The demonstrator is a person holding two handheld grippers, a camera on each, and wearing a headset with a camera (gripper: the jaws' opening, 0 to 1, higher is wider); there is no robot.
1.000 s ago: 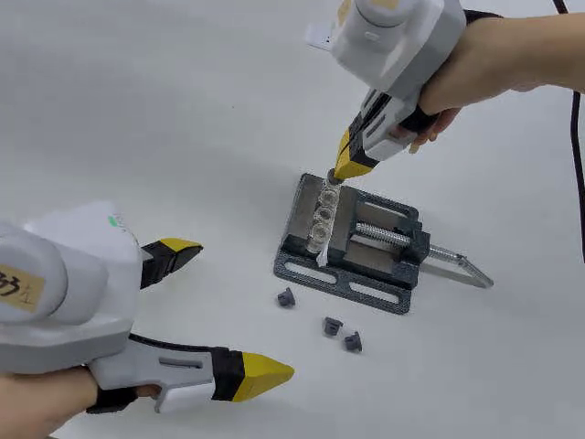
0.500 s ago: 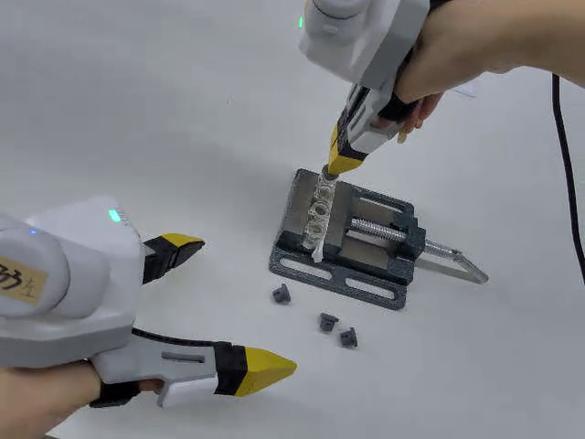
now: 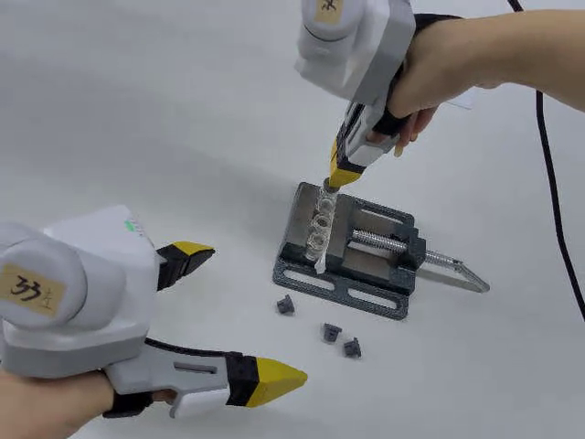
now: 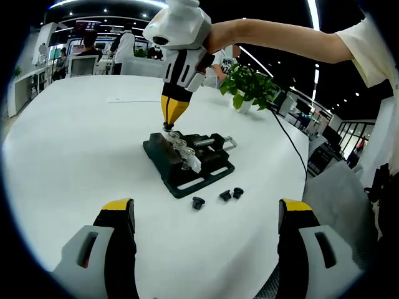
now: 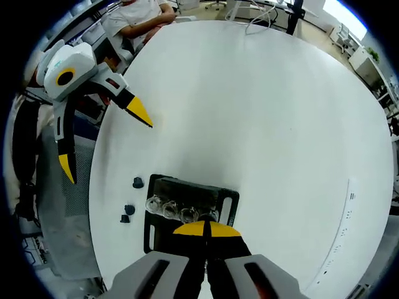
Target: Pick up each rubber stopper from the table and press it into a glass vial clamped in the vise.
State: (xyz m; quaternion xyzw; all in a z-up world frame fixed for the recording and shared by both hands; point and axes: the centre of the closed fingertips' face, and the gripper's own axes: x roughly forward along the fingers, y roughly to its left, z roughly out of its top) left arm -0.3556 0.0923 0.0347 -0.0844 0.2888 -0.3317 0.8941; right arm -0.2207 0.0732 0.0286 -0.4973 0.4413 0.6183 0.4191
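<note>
Yellow-tipped right tool [image 3: 339,180] together over vials [image 3: 320,220] in vise [image 3: 373,263] | left tool [image 3: 253,311] apart

Left hand-held gripper [image 3: 254,311], right hand-held gripper [image 3: 340,180]: white, black, yellow tips. Vise [image 3: 345,245] dark grey; stoppers [image 3: 286,305] grey.

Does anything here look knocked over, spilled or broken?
Nothing stands out. The glass vials sit in a row in the vise, and three rubber stoppers lie loose on the table beside it.
</note>
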